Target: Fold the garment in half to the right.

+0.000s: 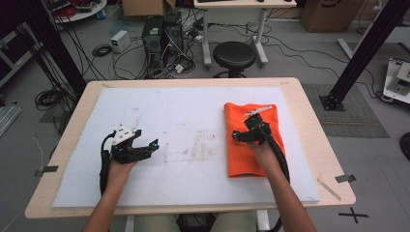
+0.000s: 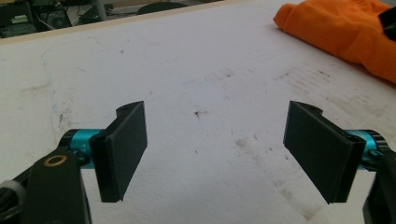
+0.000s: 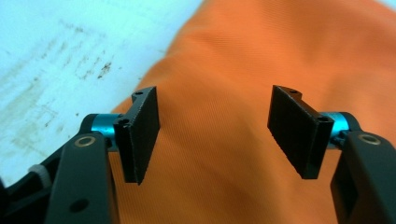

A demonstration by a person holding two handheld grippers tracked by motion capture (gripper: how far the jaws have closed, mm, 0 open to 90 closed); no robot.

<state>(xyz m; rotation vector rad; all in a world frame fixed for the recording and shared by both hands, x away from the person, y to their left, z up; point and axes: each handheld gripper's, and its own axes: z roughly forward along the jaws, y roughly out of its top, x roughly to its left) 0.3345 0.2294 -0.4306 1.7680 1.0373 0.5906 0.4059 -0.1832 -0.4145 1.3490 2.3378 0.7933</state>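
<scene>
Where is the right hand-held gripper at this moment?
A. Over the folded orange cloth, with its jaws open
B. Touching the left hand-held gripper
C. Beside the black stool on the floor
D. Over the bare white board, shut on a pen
A: the right hand-held gripper is over the folded orange cloth, and in the right gripper view its jaws stand apart with nothing between the pads, the cloth lying beyond them.

left gripper (image 1: 153, 144): black body, white plate on top, black cable trailing
right gripper (image 1: 235, 136): black, grey three-cornered plate, thick black cable
jaws: flat black pads on turquoise mounts, brass-ringed screws
forearms: bare, no sleeves
</scene>
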